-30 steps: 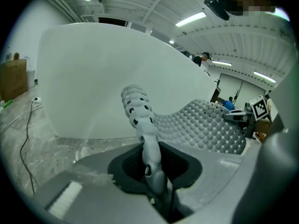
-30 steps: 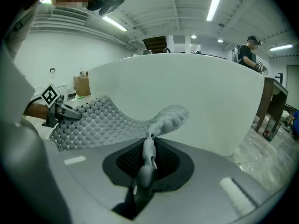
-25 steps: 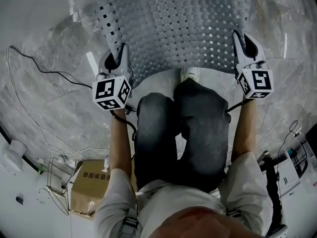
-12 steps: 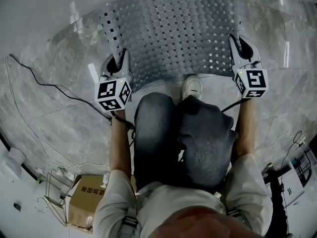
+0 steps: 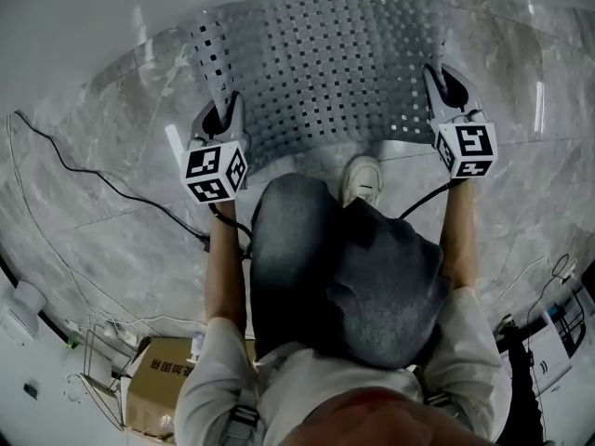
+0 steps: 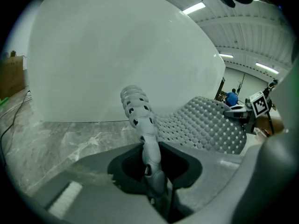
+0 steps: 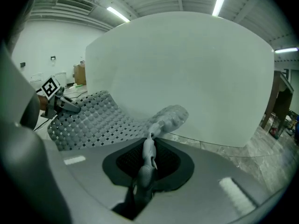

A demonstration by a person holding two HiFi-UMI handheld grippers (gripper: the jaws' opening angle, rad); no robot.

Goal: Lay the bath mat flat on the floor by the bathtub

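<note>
A grey bath mat (image 5: 325, 63) with rows of small square holes is held stretched between my two grippers, above the marble floor (image 5: 102, 212) in front of the white bathtub (image 5: 84, 17). My left gripper (image 5: 219, 119) is shut on the mat's near left edge (image 6: 148, 148), which curls up past the jaws. My right gripper (image 5: 444, 86) is shut on the near right edge (image 7: 148, 157). The mat (image 7: 88, 120) sags between them, and its far edge reaches toward the tub wall (image 6: 117, 55).
The person's legs and a white shoe (image 5: 361, 177) are just below the mat. A black cable (image 5: 93, 170) runs over the floor at left. A cardboard box (image 5: 163, 388) and wire rack sit at lower left; equipment stands at lower right (image 5: 548, 333).
Both grippers moved forward with the mat toward the tub. The mat now lies farther from the person's legs, and the white shoe shows fully below it.
</note>
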